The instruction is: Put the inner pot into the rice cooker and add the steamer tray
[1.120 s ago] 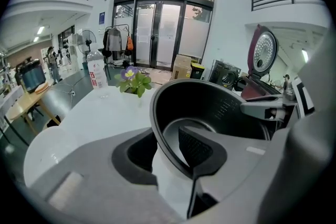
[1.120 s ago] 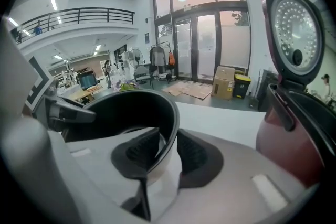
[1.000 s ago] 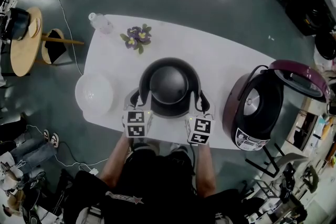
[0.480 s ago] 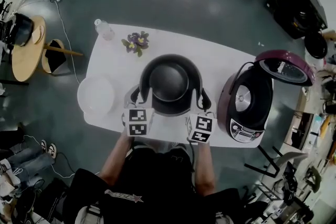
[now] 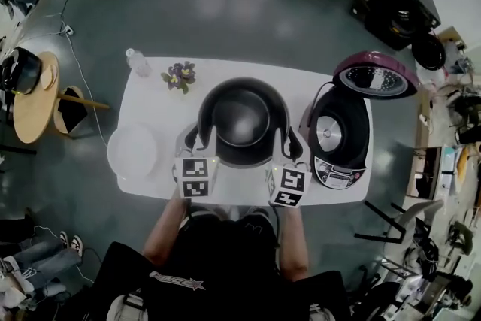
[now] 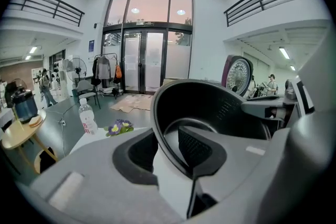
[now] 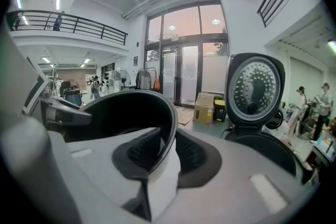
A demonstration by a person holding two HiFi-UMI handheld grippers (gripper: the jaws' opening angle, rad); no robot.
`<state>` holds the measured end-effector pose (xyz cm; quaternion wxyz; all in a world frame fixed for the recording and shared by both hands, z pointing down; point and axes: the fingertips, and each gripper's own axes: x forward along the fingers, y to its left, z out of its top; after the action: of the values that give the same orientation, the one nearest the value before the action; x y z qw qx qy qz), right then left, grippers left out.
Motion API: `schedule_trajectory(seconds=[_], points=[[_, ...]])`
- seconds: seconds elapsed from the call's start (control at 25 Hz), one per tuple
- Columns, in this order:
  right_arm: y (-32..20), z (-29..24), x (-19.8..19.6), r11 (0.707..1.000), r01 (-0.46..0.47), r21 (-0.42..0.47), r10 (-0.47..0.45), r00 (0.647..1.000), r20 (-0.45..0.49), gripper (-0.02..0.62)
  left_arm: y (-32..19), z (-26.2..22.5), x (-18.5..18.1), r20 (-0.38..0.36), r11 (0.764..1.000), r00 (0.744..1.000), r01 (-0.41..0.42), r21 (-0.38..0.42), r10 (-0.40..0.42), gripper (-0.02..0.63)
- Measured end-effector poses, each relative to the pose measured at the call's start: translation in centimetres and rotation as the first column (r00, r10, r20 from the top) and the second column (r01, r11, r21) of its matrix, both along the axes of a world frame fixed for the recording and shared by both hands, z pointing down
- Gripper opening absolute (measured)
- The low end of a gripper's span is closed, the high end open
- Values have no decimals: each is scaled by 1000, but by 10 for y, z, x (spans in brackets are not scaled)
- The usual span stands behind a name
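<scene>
Pot-carrying grip seen from the head view: the left gripper (image 5: 198,142) and right gripper (image 5: 289,147) each clamp an opposite side of the black inner pot (image 5: 242,120), which sits between them over the white bench (image 5: 316,86). The rice cooker (image 5: 338,139) stands just beyond the right gripper's outer side, its purple lid (image 5: 373,77) raised, and the white round steamer tray (image 5: 133,152) lies to the outer side of the left gripper, apart from it. A water bottle (image 5: 136,62) and a small bunch of flowers (image 5: 179,76) stand farther out ahead of the left gripper. In the left gripper view, the left gripper (image 6: 168,149) has one jaw outside the inner pot (image 6: 210,107) and one inside, pressed on the wall just below the rim; the water bottle (image 6: 87,117) and flowers (image 6: 119,127) lie ahead to its left, the lid (image 6: 239,75) beyond the pot to its right. In the right gripper view, the right gripper (image 7: 163,152) likewise pinches the rim of the inner pot (image 7: 121,113), with the rice cooker (image 7: 262,147) and its upright lid (image 7: 255,86) close on its right and a cardboard box (image 7: 203,106) on the floor far ahead
</scene>
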<state>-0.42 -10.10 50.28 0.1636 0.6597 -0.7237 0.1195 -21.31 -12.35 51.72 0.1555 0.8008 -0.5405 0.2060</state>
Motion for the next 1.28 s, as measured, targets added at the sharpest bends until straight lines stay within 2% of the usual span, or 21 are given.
schedule_trajectory(seconds=[0.36, 0.68, 0.96, 1.28], points=[[30, -43, 42, 990, -103, 97, 104, 995, -5, 89, 8, -39, 46, -19, 992, 995, -94, 85, 96, 129], [56, -71, 97, 972, -169, 162, 173, 985, -13, 84, 20, -65, 104, -33, 978, 986, -158, 137, 164, 129], [65, -91, 153, 963, -183, 197, 191, 981, -23, 80, 27, -84, 161, -48, 970, 982, -175, 171, 185, 130], [62, -99, 206, 966, -160, 203, 168, 986, -21, 80, 29, -93, 213, -50, 972, 985, -152, 177, 163, 130]])
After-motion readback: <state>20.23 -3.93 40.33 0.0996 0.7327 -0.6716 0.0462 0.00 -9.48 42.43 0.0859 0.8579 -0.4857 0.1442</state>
